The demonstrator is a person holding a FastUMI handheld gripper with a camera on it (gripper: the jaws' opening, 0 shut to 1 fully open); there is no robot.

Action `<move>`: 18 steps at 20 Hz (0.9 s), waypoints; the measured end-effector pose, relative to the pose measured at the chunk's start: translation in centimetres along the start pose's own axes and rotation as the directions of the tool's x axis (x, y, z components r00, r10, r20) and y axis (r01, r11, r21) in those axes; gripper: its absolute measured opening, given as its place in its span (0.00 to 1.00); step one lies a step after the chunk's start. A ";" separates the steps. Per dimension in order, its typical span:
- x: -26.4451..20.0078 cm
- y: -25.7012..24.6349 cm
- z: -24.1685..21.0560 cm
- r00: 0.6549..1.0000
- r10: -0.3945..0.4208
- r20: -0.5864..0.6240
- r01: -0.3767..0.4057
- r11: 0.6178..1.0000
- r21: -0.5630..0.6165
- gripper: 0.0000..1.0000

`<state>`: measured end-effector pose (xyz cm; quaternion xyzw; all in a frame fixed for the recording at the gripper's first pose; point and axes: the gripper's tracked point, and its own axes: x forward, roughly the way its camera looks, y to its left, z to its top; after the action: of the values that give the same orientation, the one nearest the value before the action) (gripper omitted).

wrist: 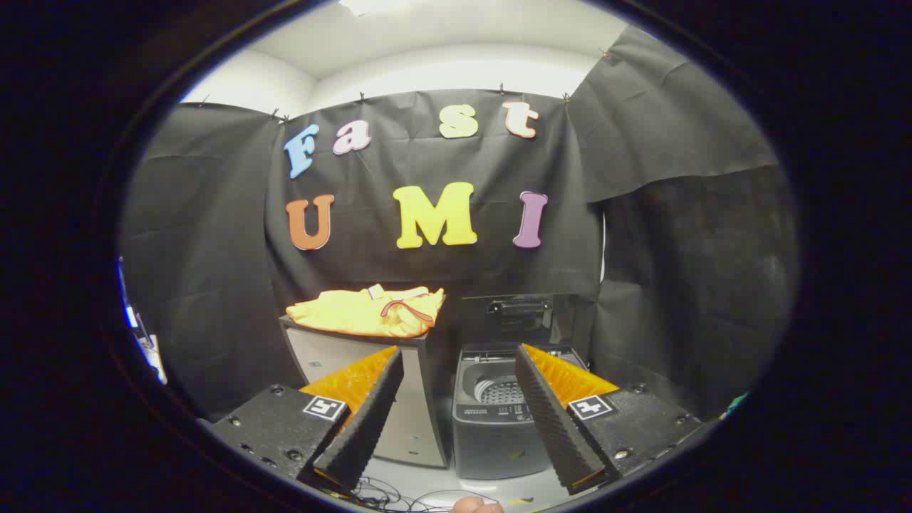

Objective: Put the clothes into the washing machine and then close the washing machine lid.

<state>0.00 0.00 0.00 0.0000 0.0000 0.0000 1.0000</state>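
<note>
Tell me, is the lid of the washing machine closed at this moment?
No, the lid stands raised behind the washing machine, whose drum shows from above, beyond the open gripper.

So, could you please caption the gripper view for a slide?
Open gripper faces a yellow garment on a cabinet beside the open-lidded washing machine.

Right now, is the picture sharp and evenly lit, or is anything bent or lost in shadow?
Gripper view: sharp; fisheye bends the black cloth wall; folded yellow garment brightly lit; small grey top-loading washing machine, lid raised, dimmer against the dark; the open gripper holds nothing.
</note>
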 end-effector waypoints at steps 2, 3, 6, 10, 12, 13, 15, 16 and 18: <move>-0.1 0.3 0.1 1.000 0.008 0.003 -0.008 1.000 -0.014 0.99; -0.2 0.3 0.1 1.000 0.009 0.002 -0.009 1.000 -0.020 0.99; -0.4 0.7 0.4 1.000 0.016 0.001 -0.016 1.000 -0.023 0.99; -0.2 0.7 1.4 0.999 0.031 0.012 -0.030 0.999 -0.038 0.99; 0.0 0.7 2.0 0.999 0.033 0.023 -0.032 0.999 -0.039 0.99; 0.1 0.8 2.1 0.999 0.034 0.026 -0.033 0.999 -0.041 0.99; 0.2 0.8 2.7 0.999 0.035 0.035 -0.033 0.999 -0.042 0.99; 0.3 1.0 2.8 0.999 0.038 0.038 -0.037 0.998 -0.043 0.99; 0.4 1.0 2.9 0.998 0.039 0.044 -0.037 0.998 -0.048 0.99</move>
<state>0.35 0.97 2.90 -0.0237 -0.0223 0.0189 0.9993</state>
